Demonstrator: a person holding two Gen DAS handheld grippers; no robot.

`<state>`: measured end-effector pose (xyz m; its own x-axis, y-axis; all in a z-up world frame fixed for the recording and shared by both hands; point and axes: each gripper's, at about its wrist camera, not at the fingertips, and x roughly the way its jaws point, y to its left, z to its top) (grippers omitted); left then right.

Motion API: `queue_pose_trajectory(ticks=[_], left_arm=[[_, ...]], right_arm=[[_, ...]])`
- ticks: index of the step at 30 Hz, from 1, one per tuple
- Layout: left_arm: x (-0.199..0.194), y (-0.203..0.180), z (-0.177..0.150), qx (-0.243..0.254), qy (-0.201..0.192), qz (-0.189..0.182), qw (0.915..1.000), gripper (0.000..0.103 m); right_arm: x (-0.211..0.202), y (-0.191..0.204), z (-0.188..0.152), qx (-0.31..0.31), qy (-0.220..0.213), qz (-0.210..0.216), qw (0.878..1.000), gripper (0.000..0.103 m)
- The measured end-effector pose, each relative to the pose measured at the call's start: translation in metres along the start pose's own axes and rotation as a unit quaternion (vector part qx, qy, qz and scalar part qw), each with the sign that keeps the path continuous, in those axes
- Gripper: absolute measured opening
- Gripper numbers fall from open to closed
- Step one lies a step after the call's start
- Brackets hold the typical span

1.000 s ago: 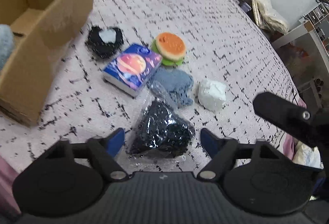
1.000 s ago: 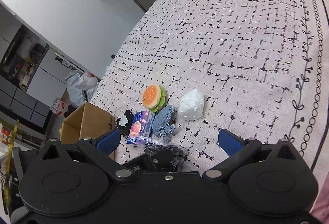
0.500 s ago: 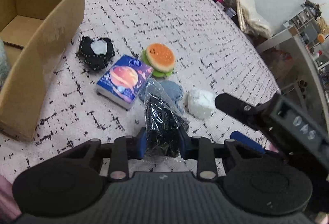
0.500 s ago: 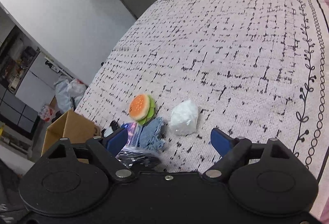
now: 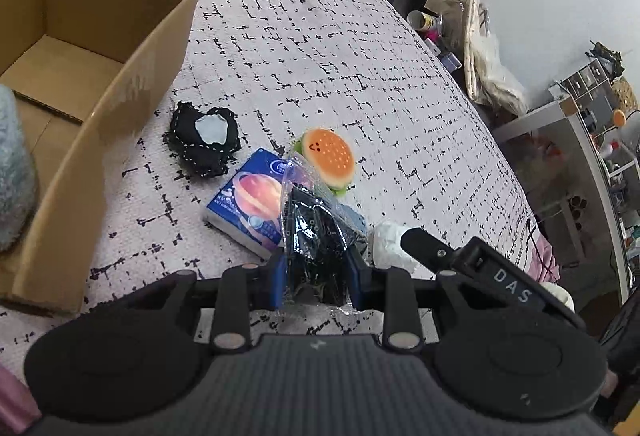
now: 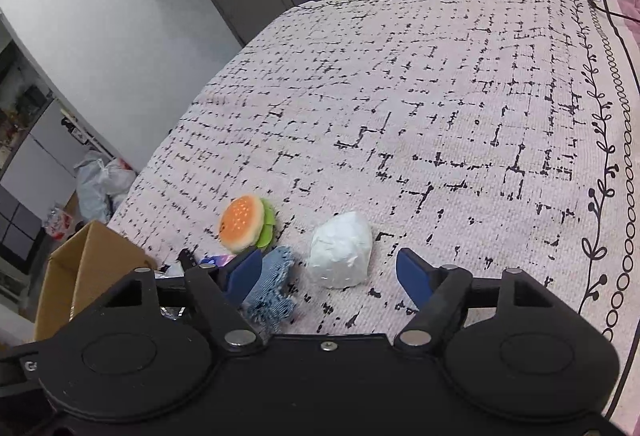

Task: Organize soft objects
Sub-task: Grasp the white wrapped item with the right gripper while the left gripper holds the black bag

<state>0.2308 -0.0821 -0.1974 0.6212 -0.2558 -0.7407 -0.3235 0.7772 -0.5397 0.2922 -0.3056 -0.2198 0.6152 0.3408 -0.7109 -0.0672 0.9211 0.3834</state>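
Cardboard shows best from the left wrist: the open box (image 5: 92, 84) stands on the patterned bedspread (image 5: 320, 48) at the left, its inside visible, with a grey fluffy thing (image 5: 12, 172) at its near edge. That view also gives the black lace-edged pouch (image 5: 204, 144) just beside the box and the blue tissue pack (image 5: 252, 204) in full; from the right wrist only a corner of the box (image 6: 80, 276) and a sliver of the pack appear. The right wrist view alone shows the blue denim scrap (image 6: 268, 288) plainly.

The left gripper (image 5: 316, 272) is clenched on the clear bag of black fabric (image 5: 316, 236), its blue pads pressing both sides, the bag standing up in front of the pack and the burger plush (image 5: 328, 160).

The right gripper (image 6: 328, 276) has just been closing, yet its jaws stand apart with nothing pressed. The white crumpled wad (image 6: 340, 256) lies on the bedspread between and just beyond its fingertips, untouched, nearer the left pad, which overlaps the denim scrap. The burger plush (image 6: 244, 224) lies further off, up and left.
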Motion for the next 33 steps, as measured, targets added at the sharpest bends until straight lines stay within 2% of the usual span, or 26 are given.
queue_pose_trajectory(ticks=[7,10,11,19,33], left_arm=[[0.006,0.009,0.009,-0.005,0.000,0.000,1.0000,0.029],[0.009,0.010,0.011,-0.004,-0.002,-0.006,1.0000,0.029],[0.010,0.010,0.011,-0.003,-0.002,-0.006,1.0000,0.029],[0.011,0.003,0.013,0.013,0.001,-0.002,0.9999,0.029],[-0.026,-0.020,0.020,0.064,-0.024,0.014,0.9976,0.029]], right_arm=[[0.015,0.005,-0.001,-0.009,0.007,-0.016,1.000,0.064],[0.020,0.007,-0.002,-0.015,0.011,-0.023,1.000,0.052],[0.022,0.007,-0.002,-0.017,0.015,-0.027,0.999,0.041],[0.018,0.010,0.000,-0.027,0.030,-0.019,0.999,0.039],[-0.028,0.024,0.012,-0.029,-0.013,0.023,0.999,0.039]])
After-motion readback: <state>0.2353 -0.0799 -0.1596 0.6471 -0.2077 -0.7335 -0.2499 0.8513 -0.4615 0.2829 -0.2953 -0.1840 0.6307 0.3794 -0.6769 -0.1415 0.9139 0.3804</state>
